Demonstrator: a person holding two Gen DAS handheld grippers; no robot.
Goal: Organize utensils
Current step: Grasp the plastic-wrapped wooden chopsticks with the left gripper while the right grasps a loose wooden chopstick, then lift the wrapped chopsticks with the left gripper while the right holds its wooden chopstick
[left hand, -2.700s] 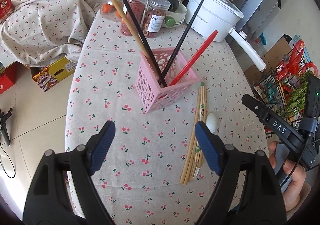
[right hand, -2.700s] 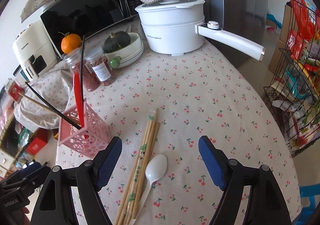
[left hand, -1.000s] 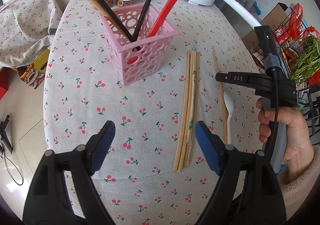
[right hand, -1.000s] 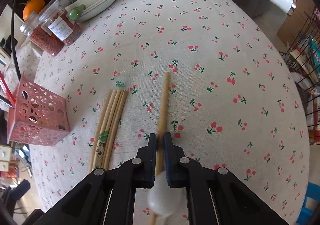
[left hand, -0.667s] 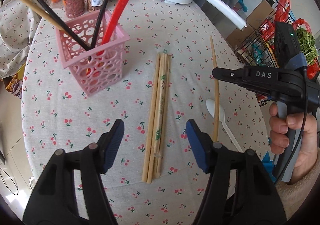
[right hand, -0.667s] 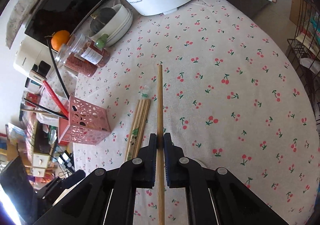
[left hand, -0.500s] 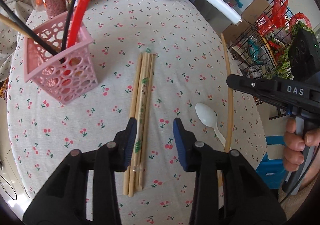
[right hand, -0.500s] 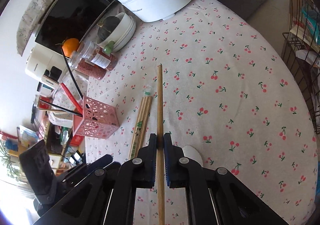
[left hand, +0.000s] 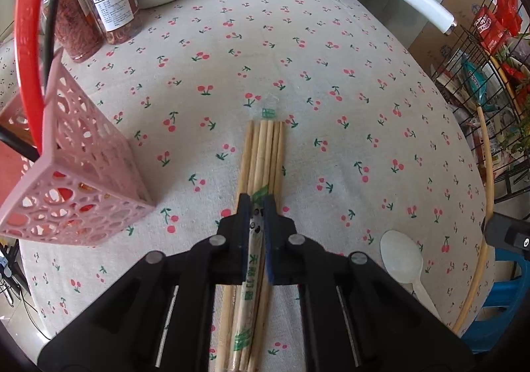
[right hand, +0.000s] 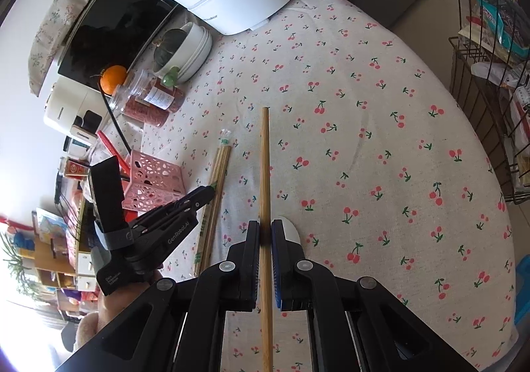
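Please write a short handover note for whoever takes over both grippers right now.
Left gripper: shut on the chopstick bundle, which lies on the tablecloth.
Right gripper: shut on a single chopstick, lifted off the cloth.
Pink basket: beside the bundle, already holding a red utensil and black sticks.
White spoon: loose on the cloth, on the bundle's other side from the basket.
Done: both picks gripped.
Left: drop the single chopstick and the bundle into the basket, then the spoon.

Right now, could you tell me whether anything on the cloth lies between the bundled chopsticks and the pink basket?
Nothing visible does: only bare cherry-print tablecloth separates the chopstick bundle from the pink basket.
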